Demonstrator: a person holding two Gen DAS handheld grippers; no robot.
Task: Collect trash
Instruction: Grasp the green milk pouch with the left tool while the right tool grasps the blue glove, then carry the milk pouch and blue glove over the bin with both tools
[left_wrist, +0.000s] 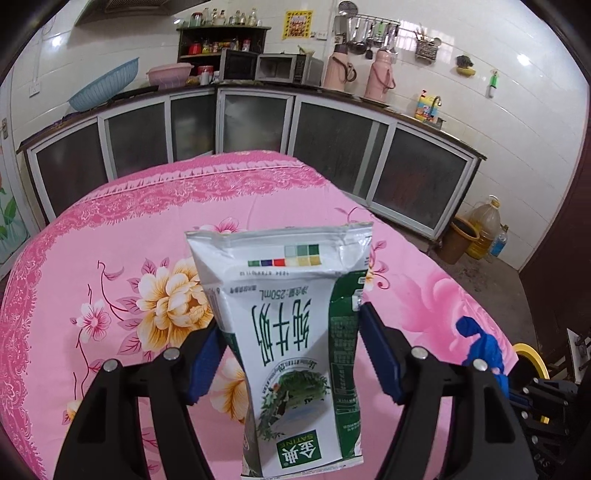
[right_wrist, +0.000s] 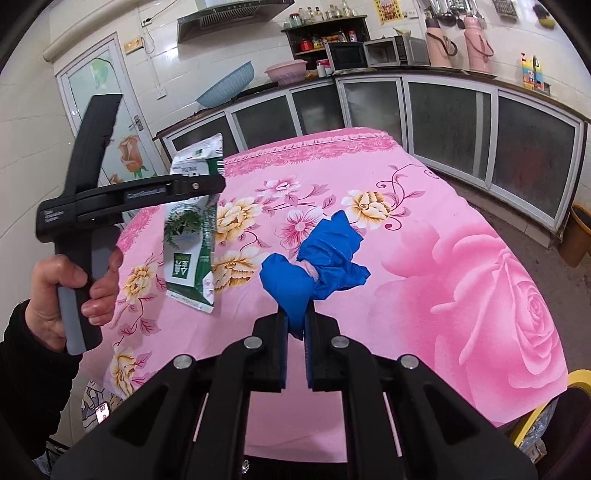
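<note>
A white and green milk carton (left_wrist: 295, 332) hangs upside down above the table, and my left gripper (left_wrist: 291, 325) is shut on its sides with the blue pads. The right wrist view shows the same carton (right_wrist: 192, 258) held in the left gripper (right_wrist: 199, 184), which a hand (right_wrist: 62, 288) grips at the left. My right gripper (right_wrist: 295, 317) is shut on a crumpled blue plastic piece (right_wrist: 325, 251) with something pale pink inside its folds. That piece is lifted over the table. The blue piece (left_wrist: 480, 343) also shows at the right of the left wrist view.
The table wears a pink floral cloth (left_wrist: 110, 240) (right_wrist: 461, 295). A yellow-rimmed bin (left_wrist: 532, 354) (right_wrist: 576, 380) stands below the table's near right corner. Kitchen cabinets (left_wrist: 332, 140) line the far walls, and a brown bucket (left_wrist: 458, 240) and oil jug sit on the floor.
</note>
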